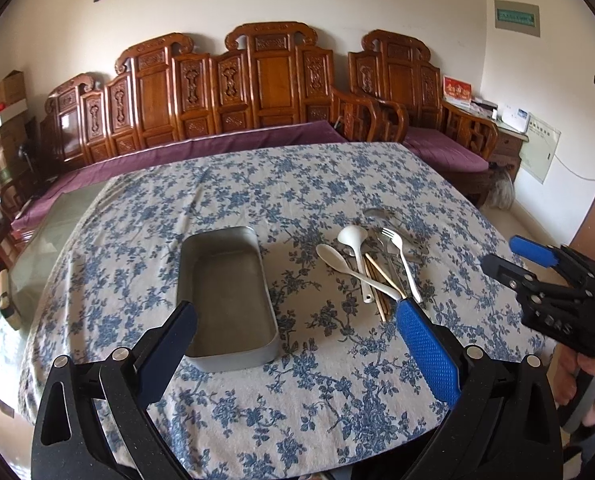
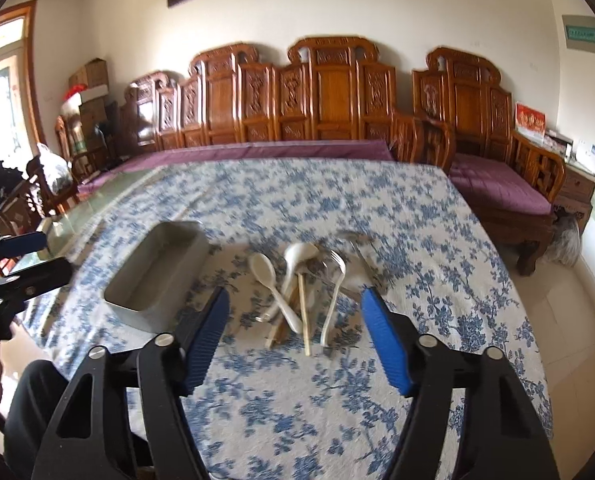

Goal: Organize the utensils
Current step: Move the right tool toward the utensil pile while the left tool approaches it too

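A grey metal tray (image 1: 225, 296) lies empty on the blue-flowered tablecloth; it also shows in the right wrist view (image 2: 157, 276). To its right is a loose pile of utensils (image 1: 371, 264): white spoons, a white fork, metal cutlery and wooden chopsticks, also seen in the right wrist view (image 2: 305, 292). My left gripper (image 1: 297, 312) is open and empty, above the tray's near end. My right gripper (image 2: 295, 300) is open and empty, just short of the pile; it shows at the right of the left wrist view (image 1: 513, 256).
The cloth-covered table (image 1: 337, 380) has a bare glass part at its left (image 1: 49, 248). A carved wooden bench with purple cushions (image 1: 237, 100) stands behind it, and an armchair (image 2: 497, 184) at the right. The floor drops off at the right.
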